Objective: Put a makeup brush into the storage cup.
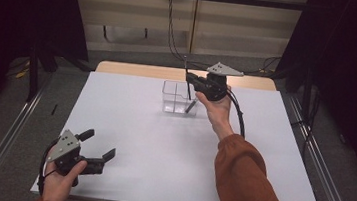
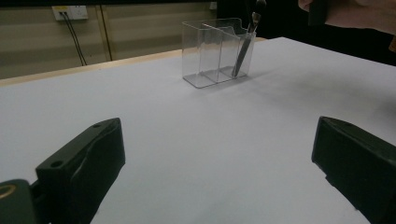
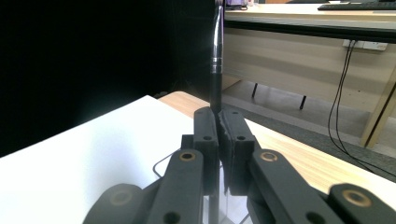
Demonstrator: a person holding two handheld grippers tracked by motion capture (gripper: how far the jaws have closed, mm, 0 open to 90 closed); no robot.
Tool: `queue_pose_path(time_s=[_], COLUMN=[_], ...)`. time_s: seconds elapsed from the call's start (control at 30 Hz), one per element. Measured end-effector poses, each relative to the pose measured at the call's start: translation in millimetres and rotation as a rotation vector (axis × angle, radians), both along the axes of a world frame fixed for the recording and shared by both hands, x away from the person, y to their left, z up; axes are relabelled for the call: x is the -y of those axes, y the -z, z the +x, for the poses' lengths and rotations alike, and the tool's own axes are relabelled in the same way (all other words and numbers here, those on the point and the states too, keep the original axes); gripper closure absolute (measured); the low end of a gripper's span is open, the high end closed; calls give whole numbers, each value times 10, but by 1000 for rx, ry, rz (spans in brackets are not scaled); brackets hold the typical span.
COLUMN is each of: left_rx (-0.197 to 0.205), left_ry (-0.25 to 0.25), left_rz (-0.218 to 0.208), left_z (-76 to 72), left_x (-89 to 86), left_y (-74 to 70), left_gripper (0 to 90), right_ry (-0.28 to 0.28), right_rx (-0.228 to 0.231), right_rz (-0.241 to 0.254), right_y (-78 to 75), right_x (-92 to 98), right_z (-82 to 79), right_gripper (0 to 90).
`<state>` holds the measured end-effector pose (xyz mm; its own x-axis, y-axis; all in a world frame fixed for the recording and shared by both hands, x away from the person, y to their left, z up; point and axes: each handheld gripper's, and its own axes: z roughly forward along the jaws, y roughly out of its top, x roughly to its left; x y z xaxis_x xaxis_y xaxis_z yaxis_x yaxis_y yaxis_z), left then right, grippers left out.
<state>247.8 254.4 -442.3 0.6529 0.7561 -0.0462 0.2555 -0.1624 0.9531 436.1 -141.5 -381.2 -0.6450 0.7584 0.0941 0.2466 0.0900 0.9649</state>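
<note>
A clear divided box (image 1: 173, 94) stands at the table's far middle, also seen in the left gripper view (image 2: 205, 51). My right gripper (image 1: 189, 80) hovers just over its right end, shut on a slim black pen (image 3: 215, 56) that stands upright between the jaws (image 3: 218, 119). The pen's thin shaft (image 1: 186, 66) rises above the gripper. A dark pen (image 2: 243, 49) leans in the box's right compartment; I cannot tell whether it is the held one's lower part. My left gripper (image 1: 99, 143) rests open near the front left corner, nothing between its jaws (image 2: 215, 163).
The white table top (image 1: 161, 149) reaches to a wooden strip (image 1: 134, 69) at its far edge. Cables (image 1: 173, 39) hang down the wall behind. Dark curtains stand at both sides, and metal rails (image 1: 6, 138) run along the floor.
</note>
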Motion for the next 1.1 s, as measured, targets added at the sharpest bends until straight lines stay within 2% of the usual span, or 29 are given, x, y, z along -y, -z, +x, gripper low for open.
queue_pose_path(time_s=[0.23,0.47,0.63,0.73,1.1], left_rx=[-2,1,3,1,1], left_ry=[2,4,10,8,8], left_rz=[1,6,10,10,9], left_z=[0,2,-3,-2,0], left_x=[6,0,10,5,1], left_y=[0,1,-1,0,2], left_gripper=[26,26,26,26,26], right_ry=[12,31,38,47,39], right_rx=[6,-8,1,4,-10], right_rz=[-8,-9,-28,-22,-24], right_y=[-7,53,87,95,169], right_x=[-19,-49,-91,-84,-90], right_z=[53,122,137,144,164], right_gripper=[858,858,858,858,858])
